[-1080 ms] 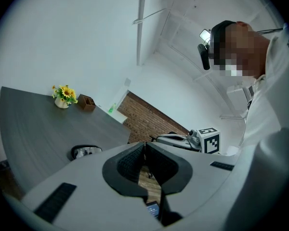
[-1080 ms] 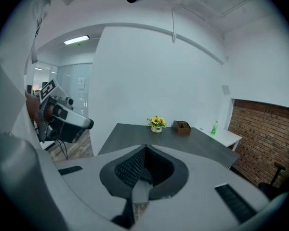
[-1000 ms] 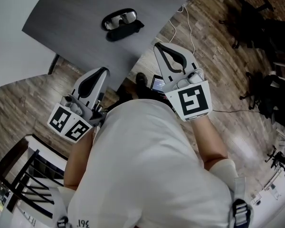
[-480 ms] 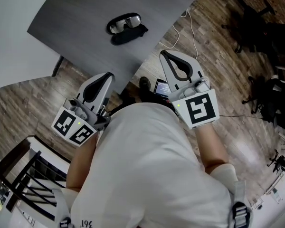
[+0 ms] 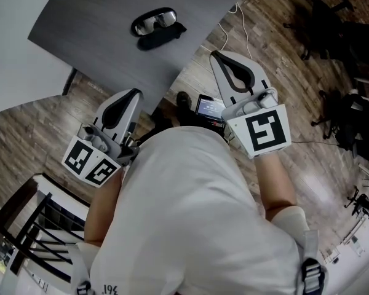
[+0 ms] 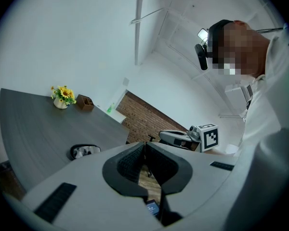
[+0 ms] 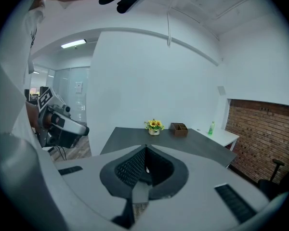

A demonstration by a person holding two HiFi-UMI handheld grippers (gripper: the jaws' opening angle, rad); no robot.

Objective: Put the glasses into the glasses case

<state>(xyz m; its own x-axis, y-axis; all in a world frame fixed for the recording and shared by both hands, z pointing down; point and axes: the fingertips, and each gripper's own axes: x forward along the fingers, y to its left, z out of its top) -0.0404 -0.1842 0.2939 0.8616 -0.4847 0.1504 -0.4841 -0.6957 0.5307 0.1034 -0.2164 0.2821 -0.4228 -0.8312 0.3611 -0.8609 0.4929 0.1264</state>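
Note:
On the dark grey table (image 5: 98,35) lies a black oval rim with two shiny lenses, the glasses (image 5: 154,21), with a black case piece (image 5: 163,37) touching its near side. Whether the glasses sit inside a case I cannot tell. The left gripper view shows the glasses (image 6: 85,151) small, at the table's near edge. My left gripper (image 5: 134,92) is shut and empty, held over the floor short of the table. To the right of the table's edge my right gripper (image 5: 216,54) is also shut and empty. Both sets of jaws meet with nothing between them (image 6: 144,146) (image 7: 145,150).
A sunflower vase (image 6: 61,96) and a wooden box (image 6: 85,102) stand at the table's far end. A green bottle (image 7: 211,128) is on a white desk. A lit screen (image 5: 209,107) and cables lie on the wood floor; black stands (image 5: 344,35) crowd the right.
The head view has shifted a little. Both grippers stay shut and nearly in place; the right one sits slightly further right in the picture. The glasses have not moved.

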